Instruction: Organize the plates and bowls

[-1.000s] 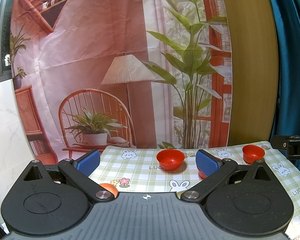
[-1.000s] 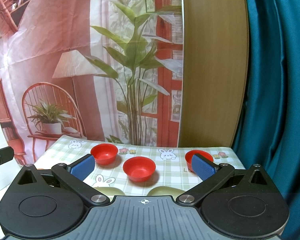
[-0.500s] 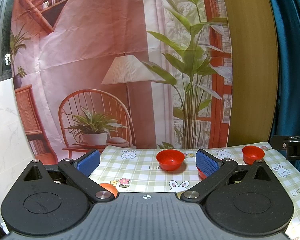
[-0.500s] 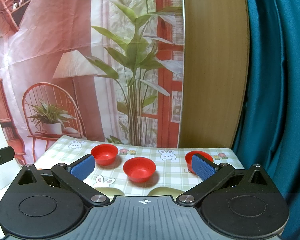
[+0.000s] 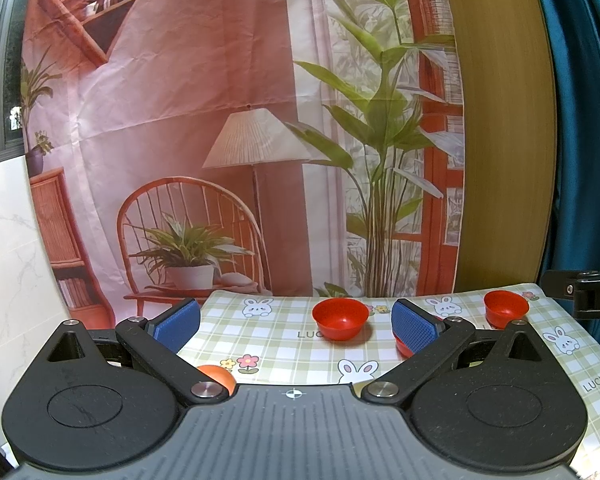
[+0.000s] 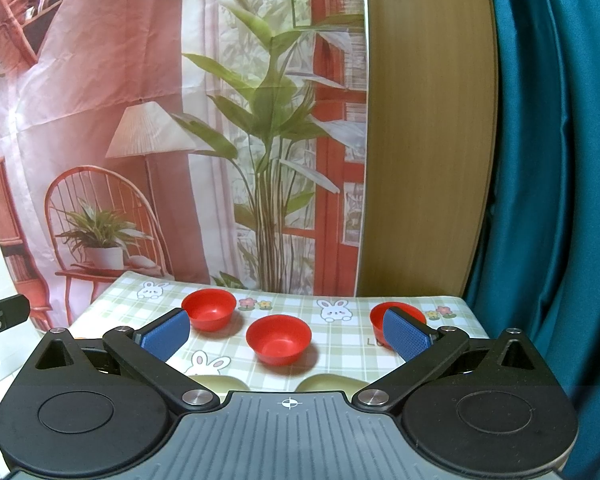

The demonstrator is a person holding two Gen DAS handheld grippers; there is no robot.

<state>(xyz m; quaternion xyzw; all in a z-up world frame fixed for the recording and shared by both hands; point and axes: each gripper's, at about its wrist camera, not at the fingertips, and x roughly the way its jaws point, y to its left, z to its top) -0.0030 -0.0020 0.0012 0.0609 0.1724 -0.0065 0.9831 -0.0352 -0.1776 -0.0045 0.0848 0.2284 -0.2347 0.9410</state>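
Observation:
Three red bowls stand apart on the checked tablecloth [image 6: 340, 340]. In the right wrist view they are a left bowl [image 6: 209, 309], a middle bowl [image 6: 279, 339] and a right bowl [image 6: 388, 314] partly behind my blue right pad. Two pale green plates [image 6: 216, 382] [image 6: 332, 383] peek out just under the right gripper [image 6: 286, 334], which is open and holds nothing. In the left wrist view I see a red bowl [image 5: 341, 318], a far one [image 5: 505, 307], and a third mostly hidden behind the pad [image 5: 401, 346]. The left gripper [image 5: 296, 325] is open and empty above the table's near edge.
An orange rounded object [image 5: 217, 376] shows beside the left finger link. A printed backdrop [image 5: 220, 140] hangs behind the table, with a wooden panel [image 6: 428, 140] and teal curtain [image 6: 552, 160] to the right. A white marble wall [image 5: 8, 260] is at left. The other gripper's tip [image 5: 584, 294] pokes in.

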